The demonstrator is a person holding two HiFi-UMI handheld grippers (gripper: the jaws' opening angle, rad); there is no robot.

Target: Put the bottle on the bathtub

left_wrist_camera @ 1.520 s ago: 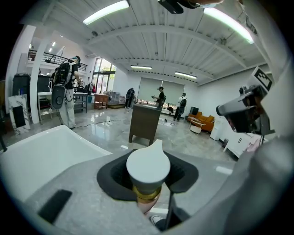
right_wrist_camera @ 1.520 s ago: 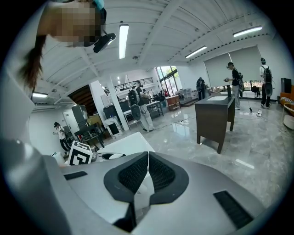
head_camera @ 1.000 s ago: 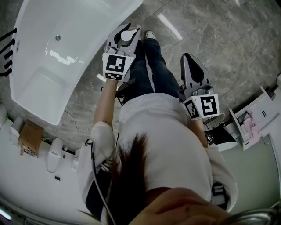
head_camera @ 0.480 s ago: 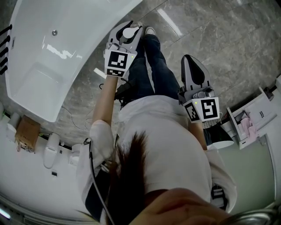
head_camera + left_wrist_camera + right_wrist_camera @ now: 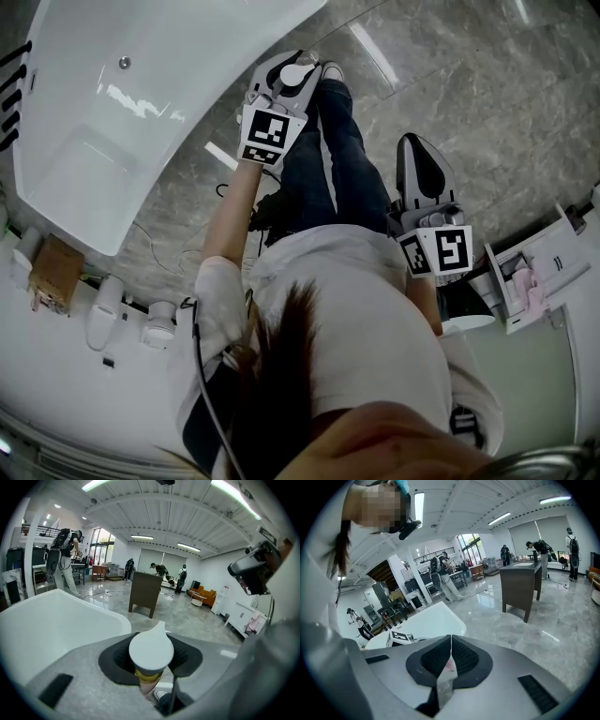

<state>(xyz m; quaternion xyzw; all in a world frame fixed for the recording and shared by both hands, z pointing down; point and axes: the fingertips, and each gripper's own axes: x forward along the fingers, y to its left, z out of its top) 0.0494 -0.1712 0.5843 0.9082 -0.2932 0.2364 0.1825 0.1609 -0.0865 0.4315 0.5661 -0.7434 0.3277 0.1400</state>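
The bottle [image 5: 151, 651] has a white teardrop cap and a gold collar. It stands upright between the jaws of my left gripper [image 5: 152, 667], which is shut on it just below the cap. In the head view the left gripper [image 5: 292, 67] holds the bottle's cap [image 5: 295, 77] beside the near rim of the white bathtub [image 5: 122, 122], above the person's jeans and shoe. The bathtub's rim [image 5: 56, 616] fills the left of the left gripper view. My right gripper [image 5: 417, 155] hangs lower at the right, its pads [image 5: 461, 656] pressed together with nothing held.
A cardboard box [image 5: 52, 272] and white fixtures [image 5: 103, 309] lie left of the tub's foot. A white drawer unit [image 5: 534, 272] stands at the right. Cables [image 5: 225, 192] trail on the grey marble floor. A dark table [image 5: 145, 590] and several people stand far off.
My left gripper has sunk a little with the bottle, staying beside the tub's rim. The right gripper has dropped slightly and stays shut.
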